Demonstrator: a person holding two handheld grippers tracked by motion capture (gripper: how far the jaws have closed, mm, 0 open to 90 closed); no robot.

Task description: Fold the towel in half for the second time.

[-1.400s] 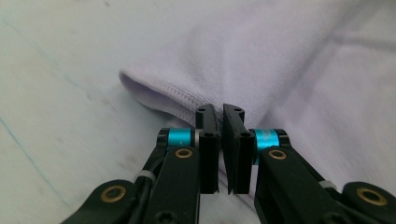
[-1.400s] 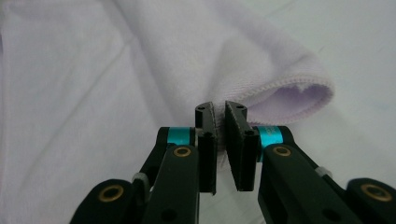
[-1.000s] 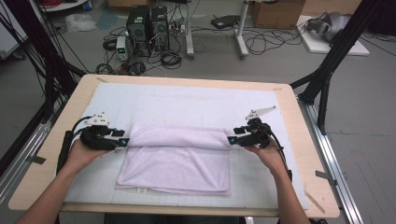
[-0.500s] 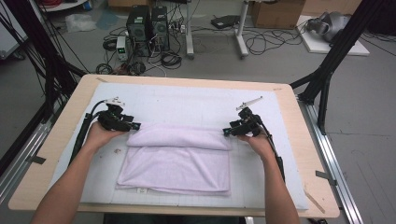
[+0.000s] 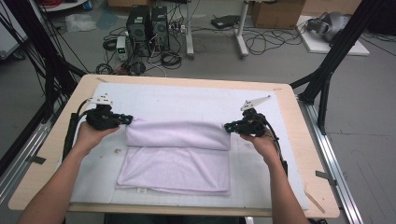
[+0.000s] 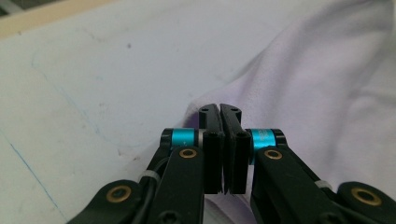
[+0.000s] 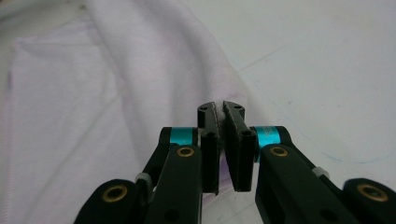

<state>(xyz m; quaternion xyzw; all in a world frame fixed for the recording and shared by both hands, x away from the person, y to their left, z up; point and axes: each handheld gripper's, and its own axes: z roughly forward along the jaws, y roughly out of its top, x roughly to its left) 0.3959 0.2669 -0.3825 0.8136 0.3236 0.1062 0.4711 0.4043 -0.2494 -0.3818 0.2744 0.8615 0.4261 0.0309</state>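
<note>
A pale lilac towel (image 5: 177, 156) lies folded on the white mat (image 5: 187, 98), nearer the mat's front edge than its far edge. The towel's far part is rolled over into a soft, thick fold running left to right; the flat lower layers spread toward the mat's front edge.

Beyond my table (image 5: 299, 140), a pale wooden top under a white mat (image 5: 187, 100), I see grey floor (image 5: 280, 60) strewn with black cables (image 5: 261, 44). Two dark computer towers (image 5: 147, 23) stand there, beside white desk legs (image 5: 240, 28), cardboard boxes (image 5: 275, 11) and black frame struts (image 5: 343, 42).
</note>
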